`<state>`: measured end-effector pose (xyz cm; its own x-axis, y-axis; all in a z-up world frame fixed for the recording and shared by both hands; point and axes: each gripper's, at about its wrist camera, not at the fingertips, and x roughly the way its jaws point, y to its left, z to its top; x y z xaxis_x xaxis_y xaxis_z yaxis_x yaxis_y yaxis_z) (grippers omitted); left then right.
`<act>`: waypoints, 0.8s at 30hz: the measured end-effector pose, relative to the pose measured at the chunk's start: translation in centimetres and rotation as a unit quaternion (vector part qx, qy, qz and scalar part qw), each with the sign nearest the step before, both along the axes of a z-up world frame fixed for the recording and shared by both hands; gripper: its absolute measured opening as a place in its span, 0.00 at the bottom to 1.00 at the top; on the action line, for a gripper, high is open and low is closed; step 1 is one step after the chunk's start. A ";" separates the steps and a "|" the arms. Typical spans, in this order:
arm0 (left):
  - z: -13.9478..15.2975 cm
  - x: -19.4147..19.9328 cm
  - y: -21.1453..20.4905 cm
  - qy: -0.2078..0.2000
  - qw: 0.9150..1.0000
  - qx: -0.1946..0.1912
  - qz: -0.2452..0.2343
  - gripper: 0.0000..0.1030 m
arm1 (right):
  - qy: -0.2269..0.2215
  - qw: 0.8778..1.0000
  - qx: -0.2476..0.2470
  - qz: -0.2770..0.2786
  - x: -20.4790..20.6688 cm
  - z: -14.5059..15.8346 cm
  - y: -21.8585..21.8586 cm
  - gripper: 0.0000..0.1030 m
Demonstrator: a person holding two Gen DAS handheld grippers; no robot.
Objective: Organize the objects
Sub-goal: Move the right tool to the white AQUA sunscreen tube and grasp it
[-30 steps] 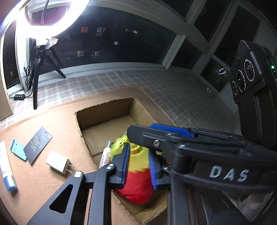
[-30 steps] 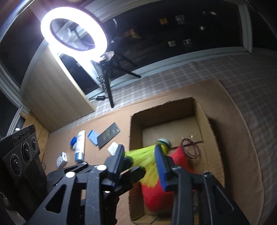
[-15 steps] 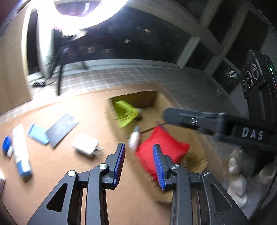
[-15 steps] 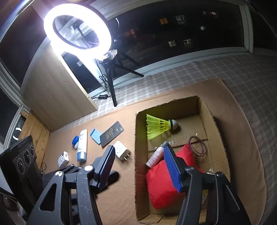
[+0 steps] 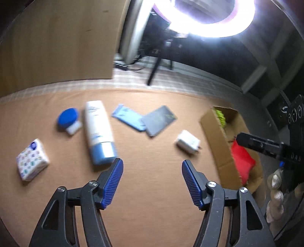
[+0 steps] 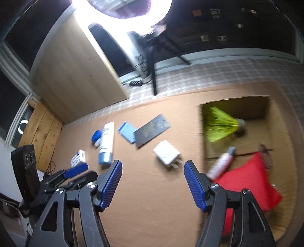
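My left gripper [image 5: 152, 171] is open and empty above the brown mat, short of a white and blue tube [image 5: 98, 131]. My right gripper [image 6: 152, 172] is open and empty, just short of a white charger [image 6: 167, 154]. The cardboard box [image 6: 205, 133] at the right holds a yellow shuttlecock [image 6: 220, 126], a small tube [image 6: 220, 165] and a red pouch [image 6: 247, 184]. On the mat lie a blue cap [image 5: 68, 117], a tissue pack [image 5: 31, 159], a blue card [image 5: 127, 117] and a dark card [image 5: 158, 120].
A ring light [image 6: 121, 7] on a tripod [image 6: 152, 72] stands at the back on checked flooring. A wooden panel [image 6: 76, 68] leans at the back left. The box also shows in the left wrist view [image 5: 218, 144] at the right edge.
Both grippers have swung left, away from the box and over the loose items on the mat. Both have opened wider. The shuttlecock now lies in the box.
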<state>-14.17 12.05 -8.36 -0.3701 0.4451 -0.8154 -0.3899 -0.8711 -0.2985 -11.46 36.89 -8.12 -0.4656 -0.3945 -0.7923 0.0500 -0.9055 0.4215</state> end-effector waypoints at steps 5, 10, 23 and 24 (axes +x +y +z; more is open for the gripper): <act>-1.1 -1.7 -3.6 -0.010 0.999 -0.011 0.028 0.66 | -0.022 0.999 -0.019 0.025 -2.1 -1.6 -3.6 0.62; -2.3 -3.6 -5.4 -0.024 0.999 -0.017 0.044 0.66 | -0.036 0.998 -0.023 0.042 -4.4 -2.9 -6.9 0.63; -5.6 -6.7 -5.4 -0.045 0.998 -0.001 0.043 0.66 | -0.072 0.993 -0.035 0.081 -8.4 -6.5 -12.9 0.63; -5.8 -6.8 -5.3 -0.046 0.998 -0.002 0.041 0.66 | -0.074 0.993 -0.036 0.082 -8.6 -6.7 -13.0 0.63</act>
